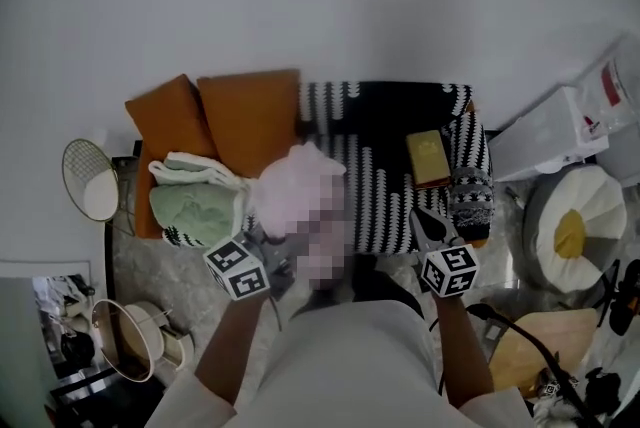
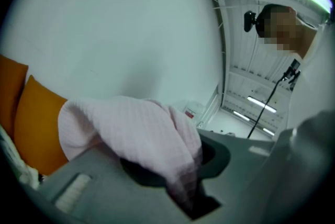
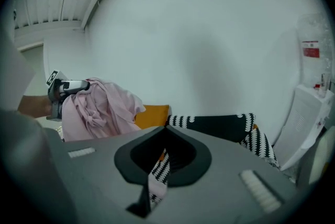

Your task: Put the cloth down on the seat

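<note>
Head view: the seat [image 1: 141, 196] lies ahead of both grippers and is covered by a black-and-white throw [image 1: 385, 181]. Orange cushions [image 1: 250, 116] lean at its back, beyond the left gripper [image 1: 272, 234]. A green cloth [image 1: 195, 213] and a white cloth [image 1: 195, 168] are heaped just to the outer side of that gripper. A gold box [image 1: 428, 156] lies on the throw straight beyond the right gripper [image 1: 428, 221], with a rolled patterned cloth [image 1: 470, 196] just outward of it. Both forearms reach forward from the person's body with the marker cubes facing up, each gripper at the seat's front edge. The pink cloth [image 1: 295, 186] bunches up above the left gripper's tips, over the throw and beside the green cloth. A white round cushion [image 1: 575, 226] lies on the floor, well out to the right gripper's side.

Left gripper view: the jaws are pinched tight on the pink cloth [image 2: 131, 129]. It rises out of the gap and drapes across the left jaw. The orange cushions [image 2: 36, 123] stand beyond it to the left, against a bare wall.

Right gripper view: the jaws meet at their tips, leaving only a thin slit behind, and hold nothing. The throw [image 3: 220, 126] shows through the slit and stretches ahead. Off to this gripper's left, the pink cloth [image 3: 102, 105] hangs in a crumpled bundle from the left gripper [image 3: 65, 87], clear of the seat.
</note>
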`<action>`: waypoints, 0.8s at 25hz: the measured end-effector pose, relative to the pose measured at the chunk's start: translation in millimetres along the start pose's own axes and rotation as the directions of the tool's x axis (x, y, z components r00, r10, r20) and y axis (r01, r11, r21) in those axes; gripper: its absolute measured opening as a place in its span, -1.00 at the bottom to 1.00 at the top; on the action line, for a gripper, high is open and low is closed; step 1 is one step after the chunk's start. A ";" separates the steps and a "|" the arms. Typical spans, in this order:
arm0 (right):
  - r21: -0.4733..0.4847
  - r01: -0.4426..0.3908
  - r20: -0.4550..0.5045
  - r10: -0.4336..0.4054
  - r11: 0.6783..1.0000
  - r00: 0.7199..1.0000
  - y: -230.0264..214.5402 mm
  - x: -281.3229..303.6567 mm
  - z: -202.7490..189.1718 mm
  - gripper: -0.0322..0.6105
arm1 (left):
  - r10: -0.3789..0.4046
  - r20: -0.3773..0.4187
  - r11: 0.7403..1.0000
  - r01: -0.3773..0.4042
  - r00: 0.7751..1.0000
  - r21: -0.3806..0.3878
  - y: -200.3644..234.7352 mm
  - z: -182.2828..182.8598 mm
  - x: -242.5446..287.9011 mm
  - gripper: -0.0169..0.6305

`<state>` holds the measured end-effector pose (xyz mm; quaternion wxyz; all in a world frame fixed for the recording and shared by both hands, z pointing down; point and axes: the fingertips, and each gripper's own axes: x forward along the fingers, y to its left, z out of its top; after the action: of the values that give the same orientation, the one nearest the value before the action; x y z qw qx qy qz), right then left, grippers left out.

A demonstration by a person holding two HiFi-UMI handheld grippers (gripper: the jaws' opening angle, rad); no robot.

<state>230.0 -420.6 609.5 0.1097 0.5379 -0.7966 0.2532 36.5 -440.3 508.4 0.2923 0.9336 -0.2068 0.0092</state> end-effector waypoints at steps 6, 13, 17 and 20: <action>0.000 -0.047 -0.062 0.047 0.999 0.997 -32.3 26.8 -7.5 -0.89 | 0.042 0.005 0.999 -0.042 0.999 -0.032 30.9 -3.8 41.1 -0.66; 0.000 -0.115 -0.109 0.114 0.993 0.987 -59.0 63.6 -13.1 -0.89 | 0.085 -0.009 0.995 -0.086 0.996 -0.059 73.3 -23.0 89.5 -0.66; 0.006 -0.152 -0.138 0.152 0.988 0.979 -69.3 82.0 -17.1 -0.89 | 0.112 -0.041 0.990 -0.115 0.993 -0.076 97.9 -41.3 114.8 -0.66; 0.000 -0.202 -0.167 0.199 0.979 0.966 -70.2 97.2 -23.2 -0.89 | 0.129 -0.063 0.986 -0.135 0.990 -0.095 117.8 -53.4 131.8 -0.65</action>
<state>253.2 -507.0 692.7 0.1540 0.4306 -0.8371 0.3002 116.4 -548.7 634.7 0.3426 0.9017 -0.2600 0.0446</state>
